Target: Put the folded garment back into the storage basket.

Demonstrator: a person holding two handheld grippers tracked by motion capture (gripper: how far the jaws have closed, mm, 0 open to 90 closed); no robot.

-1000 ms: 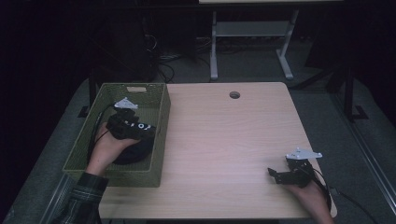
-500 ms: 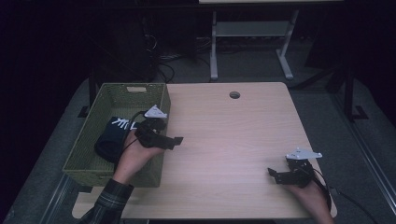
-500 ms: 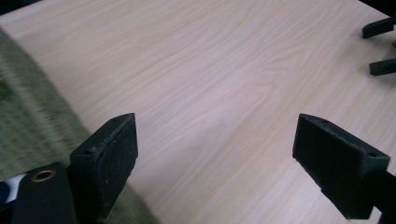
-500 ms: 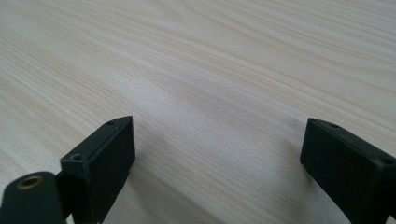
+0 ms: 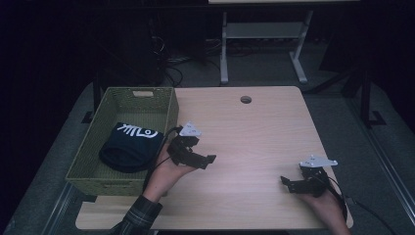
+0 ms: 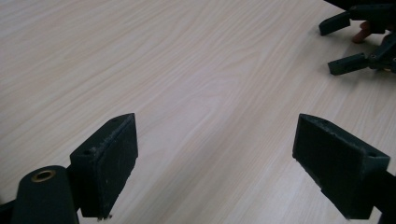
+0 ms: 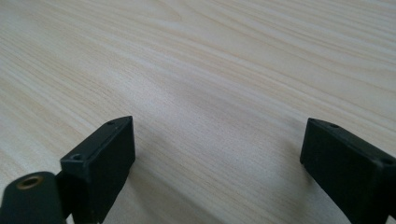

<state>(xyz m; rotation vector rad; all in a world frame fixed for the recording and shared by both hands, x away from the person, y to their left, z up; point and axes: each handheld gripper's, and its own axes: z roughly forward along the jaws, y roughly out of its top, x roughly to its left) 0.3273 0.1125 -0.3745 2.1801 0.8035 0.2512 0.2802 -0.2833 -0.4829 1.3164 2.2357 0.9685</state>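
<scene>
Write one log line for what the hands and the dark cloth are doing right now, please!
left gripper: open, over table, holding nothing | right gripper: open, near front right edge | dark cloth: lying in green basket

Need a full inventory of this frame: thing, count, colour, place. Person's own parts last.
Table: one, light wood, centre of the high view.
Cable hole: one, round, near the table's far edge.
Basket: one, green mesh, on the table's left part.
Cloth item: one, dark navy with a white print, lying inside the basket.
Metal stand: one, pale grey, on the floor beyond the table.
Left tool: one, black, over the table just right of the basket, jaws wide apart with nothing between them.
Right tool: one, black, at the table's near right corner, jaws wide apart with nothing between them.
</scene>
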